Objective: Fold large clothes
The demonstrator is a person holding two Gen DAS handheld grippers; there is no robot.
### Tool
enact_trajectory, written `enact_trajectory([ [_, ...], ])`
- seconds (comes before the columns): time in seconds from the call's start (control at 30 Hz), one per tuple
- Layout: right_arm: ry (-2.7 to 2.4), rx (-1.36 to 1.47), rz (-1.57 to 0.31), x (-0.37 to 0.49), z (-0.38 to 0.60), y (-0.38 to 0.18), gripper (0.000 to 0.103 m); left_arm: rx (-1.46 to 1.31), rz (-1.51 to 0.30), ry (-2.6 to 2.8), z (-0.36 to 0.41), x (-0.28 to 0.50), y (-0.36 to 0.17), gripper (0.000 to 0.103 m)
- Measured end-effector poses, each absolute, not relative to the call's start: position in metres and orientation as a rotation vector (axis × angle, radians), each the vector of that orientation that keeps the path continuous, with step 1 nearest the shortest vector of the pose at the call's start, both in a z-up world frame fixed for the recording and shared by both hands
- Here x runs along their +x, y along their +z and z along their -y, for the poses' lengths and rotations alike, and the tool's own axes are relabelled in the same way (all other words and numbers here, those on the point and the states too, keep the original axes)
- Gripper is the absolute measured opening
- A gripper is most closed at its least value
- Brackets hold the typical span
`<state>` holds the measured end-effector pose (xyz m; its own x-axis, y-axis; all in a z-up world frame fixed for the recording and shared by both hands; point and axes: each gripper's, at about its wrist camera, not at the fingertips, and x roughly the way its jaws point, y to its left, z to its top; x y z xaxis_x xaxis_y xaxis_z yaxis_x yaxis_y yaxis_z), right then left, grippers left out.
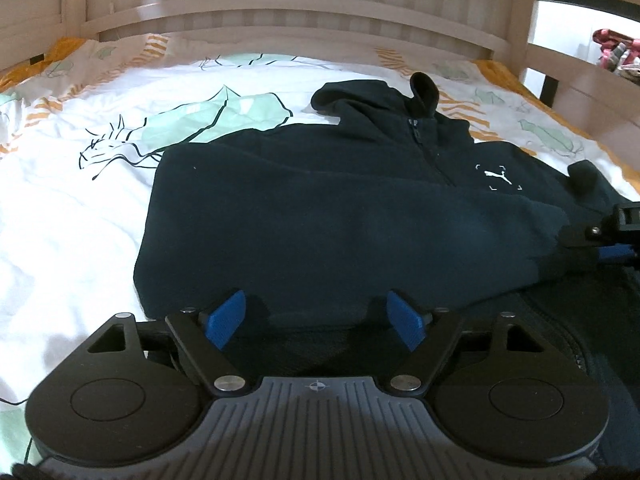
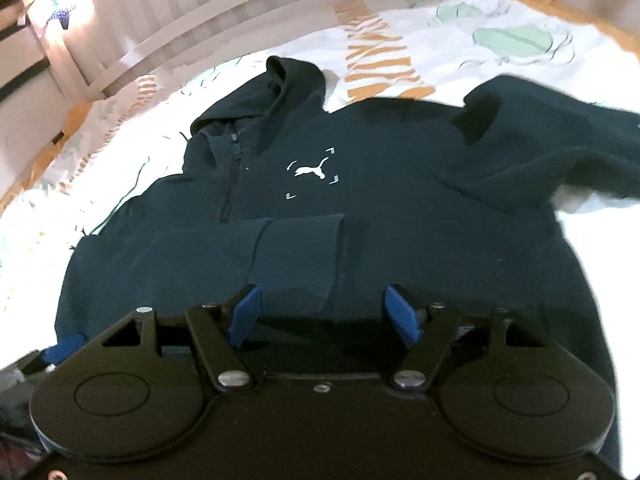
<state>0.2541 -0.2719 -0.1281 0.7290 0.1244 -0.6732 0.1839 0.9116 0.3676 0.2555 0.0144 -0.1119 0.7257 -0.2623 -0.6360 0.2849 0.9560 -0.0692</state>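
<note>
**Hoodie flat on the bed, both grippers empty**

The dark hoodie [image 1: 352, 216] lay spread on the patterned bedsheet [image 1: 72, 208], one sleeve folded across its front. The left gripper [image 1: 316, 320] and right gripper [image 2: 324, 316] hovered over its hem, fingers spread, pinching nothing. A slatted headboard [image 1: 280, 4] stood behind.

Each gripper [image 1: 316, 316] [image 2: 322, 312] has black linkage arms, silver screws and ribbed blue pads [image 1: 224, 318].

And here's the bed [image 1: 72, 208], dressed in a white sheet [image 2: 592, 216] printed with pale green leaves and orange stripes, pale slatted rail [image 1: 280, 4] along the far side. Flat on it lies a dark navy hoodie [image 1: 320, 208], front up, hood toward the rail, one sleeve folded across its front.
</note>
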Motion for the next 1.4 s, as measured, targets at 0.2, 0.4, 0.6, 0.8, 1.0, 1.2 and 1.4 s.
enact_trajectory([
  [0.2,0.014,0.415,-0.765,0.262,0.261,-0.130,0.045,0.045,-0.674,-0.295,-0.015,0.251,-0.114,0.078],
  [0.4,0.028,0.273,-0.712,0.268,0.255,-0.108,0.018,0.096,-0.587,-0.289,-0.009,0.237,-0.107,0.078],
  [0.6,-0.011,0.212,-0.643,0.285,0.267,-0.087,0.017,0.112,-0.620,-0.282,-0.007,0.242,-0.110,0.078],
  [0.8,-0.095,0.154,-0.646,0.296,0.276,-0.101,0.011,0.089,-0.616,-0.274,-0.011,0.241,-0.109,0.078],
  [1.0,-0.041,0.332,-0.659,0.292,0.294,-0.103,0.046,0.068,-0.538,-0.286,-0.016,0.229,-0.103,0.078],
  [1.2,0.011,0.324,-0.730,0.294,0.283,-0.122,0.063,0.071,-0.560,-0.287,-0.015,0.234,-0.104,0.078],
  [1.4,0.059,0.152,-0.695,0.290,0.257,-0.115,0.013,0.070,-0.560,-0.285,-0.015,0.233,-0.103,0.078],
])
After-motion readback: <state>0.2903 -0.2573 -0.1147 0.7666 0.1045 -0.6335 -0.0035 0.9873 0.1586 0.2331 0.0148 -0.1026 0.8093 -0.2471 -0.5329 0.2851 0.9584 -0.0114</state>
